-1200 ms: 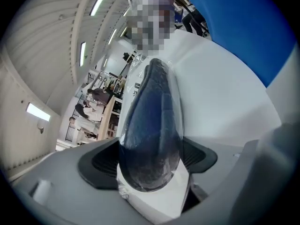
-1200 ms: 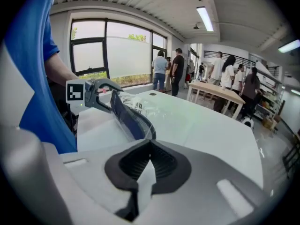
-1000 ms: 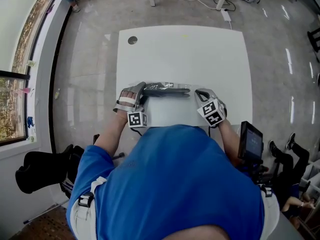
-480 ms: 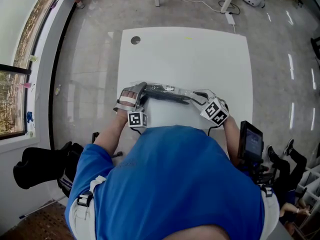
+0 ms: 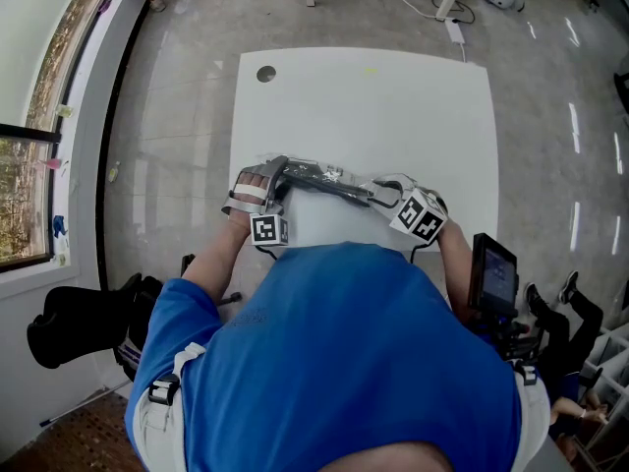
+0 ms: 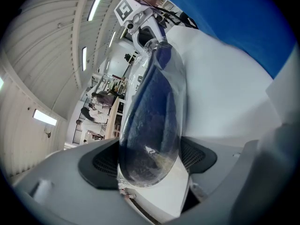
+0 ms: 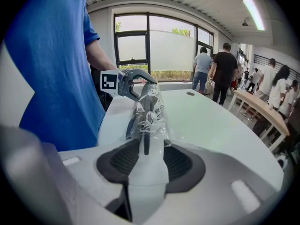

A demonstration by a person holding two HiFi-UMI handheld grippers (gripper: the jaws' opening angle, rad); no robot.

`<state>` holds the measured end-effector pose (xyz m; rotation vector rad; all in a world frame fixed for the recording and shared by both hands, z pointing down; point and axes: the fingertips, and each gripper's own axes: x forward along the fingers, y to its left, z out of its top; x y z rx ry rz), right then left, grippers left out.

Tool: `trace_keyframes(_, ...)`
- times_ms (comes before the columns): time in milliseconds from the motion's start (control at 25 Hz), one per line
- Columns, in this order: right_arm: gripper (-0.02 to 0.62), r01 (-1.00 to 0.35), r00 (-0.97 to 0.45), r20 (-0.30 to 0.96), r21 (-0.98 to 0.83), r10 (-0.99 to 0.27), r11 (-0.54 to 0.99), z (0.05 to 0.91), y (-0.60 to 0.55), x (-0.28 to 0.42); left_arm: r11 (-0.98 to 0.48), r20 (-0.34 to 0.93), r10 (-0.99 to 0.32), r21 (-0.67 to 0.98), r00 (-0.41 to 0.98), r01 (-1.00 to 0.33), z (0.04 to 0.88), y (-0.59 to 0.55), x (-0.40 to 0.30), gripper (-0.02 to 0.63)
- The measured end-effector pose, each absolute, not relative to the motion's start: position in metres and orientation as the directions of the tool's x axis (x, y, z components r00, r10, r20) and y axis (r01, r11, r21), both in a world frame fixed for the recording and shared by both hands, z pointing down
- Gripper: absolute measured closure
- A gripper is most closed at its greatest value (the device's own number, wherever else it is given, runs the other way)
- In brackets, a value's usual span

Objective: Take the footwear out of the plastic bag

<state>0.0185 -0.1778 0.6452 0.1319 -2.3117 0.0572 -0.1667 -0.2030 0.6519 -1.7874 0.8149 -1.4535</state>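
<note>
A clear plastic bag (image 5: 329, 180) with dark blue footwear (image 6: 152, 111) inside hangs just above the white table (image 5: 373, 106), stretched between my two grippers. My left gripper (image 5: 278, 170) is shut on the bag's thick end, and the footwear bulges between its pads (image 6: 201, 156). My right gripper (image 5: 378, 193) has just been opening its jaws. The bag's thin crumpled end (image 7: 147, 109) still lies between them, but the pads (image 7: 180, 163) stand apart from it. Each gripper shows at the far end of the other's view: the right gripper (image 6: 143, 25) and the left gripper (image 7: 133, 81).
The table has a round cable hole (image 5: 265, 74) at its far left corner. A black device with a screen (image 5: 496, 278) stands by my right elbow. Several people (image 7: 225, 74) walk beyond the table near the windows. A dark seat (image 5: 79, 327) sits at my left.
The right gripper has rolled and shifted a little toward the bag, and its jaws have opened. The bag, level before, now slants down toward the right gripper. The left gripper has stayed put.
</note>
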Motion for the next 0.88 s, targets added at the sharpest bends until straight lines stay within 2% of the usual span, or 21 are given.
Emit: trace_keyframes(880,0.439,0.015,-0.655,0.755,-0.037,0.038,0.999,0.634,-0.152,0.012,-0.614,0.604,-0.788,-0.785,0.114,-0.082,0.658,-0.208,-0.17,0.216)
